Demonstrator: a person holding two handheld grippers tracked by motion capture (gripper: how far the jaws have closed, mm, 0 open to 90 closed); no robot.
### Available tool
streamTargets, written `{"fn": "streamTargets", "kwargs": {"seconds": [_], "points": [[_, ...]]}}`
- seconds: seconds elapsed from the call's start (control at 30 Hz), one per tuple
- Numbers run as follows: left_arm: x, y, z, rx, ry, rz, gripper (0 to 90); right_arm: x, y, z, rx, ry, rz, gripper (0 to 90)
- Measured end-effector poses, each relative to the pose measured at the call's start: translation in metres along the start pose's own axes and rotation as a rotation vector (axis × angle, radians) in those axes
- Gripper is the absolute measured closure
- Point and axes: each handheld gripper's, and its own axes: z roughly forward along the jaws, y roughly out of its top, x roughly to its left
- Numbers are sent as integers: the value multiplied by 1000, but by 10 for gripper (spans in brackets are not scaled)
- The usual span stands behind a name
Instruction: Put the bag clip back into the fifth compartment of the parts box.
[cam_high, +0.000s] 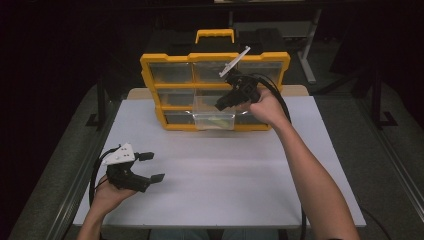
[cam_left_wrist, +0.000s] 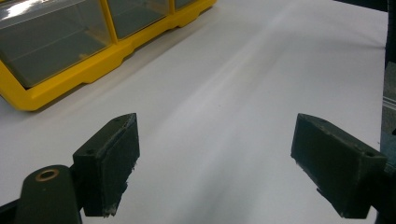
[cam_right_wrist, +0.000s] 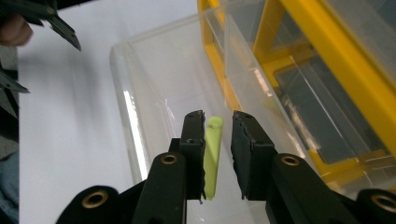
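Observation:
A yellow organizer (cam_high: 215, 57) with clear drawers stands at the table's far middle. One clear drawer (cam_high: 214, 120) in its bottom row is pulled out toward me. My right gripper (cam_high: 220, 106) points down into it. In the right gripper view a pale green stick (cam_right_wrist: 212, 158) lies between the jaws of my right gripper (cam_right_wrist: 217, 116); it touches the left pad, and a gap separates it from the right pad. My left gripper (cam_high: 156, 166) rests at the table's front left, its jaws wide apart over the bare white tabletop (cam_left_wrist: 233, 70) with nothing between them.
The organizer's yellow frame (cam_left_wrist: 93, 63) is off to the upper left in the left gripper view. A yellow carry handle (cam_high: 215, 34) tops it. The white table (cam_high: 225, 180) has dark floor around it, with a metal frame (cam_high: 310, 60) at the back right.

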Motion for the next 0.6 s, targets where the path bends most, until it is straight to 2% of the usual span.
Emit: {"fn": "streamTargets", "kwargs": {"seconds": [0.17,0.33,0.43,0.6], "points": [[1,0,0,4,2,3,155,4,1,-13,-36,5,6,697],[2,0,-2,3,6,9,155,7,4,-24,-60,13,24,610],[3,0,-3,3,7,18,155,10,6,-30,-75,18,17,566],[3,0,-2,-3,4,11,155,14,8,-39,-102,36,31,471]]}}
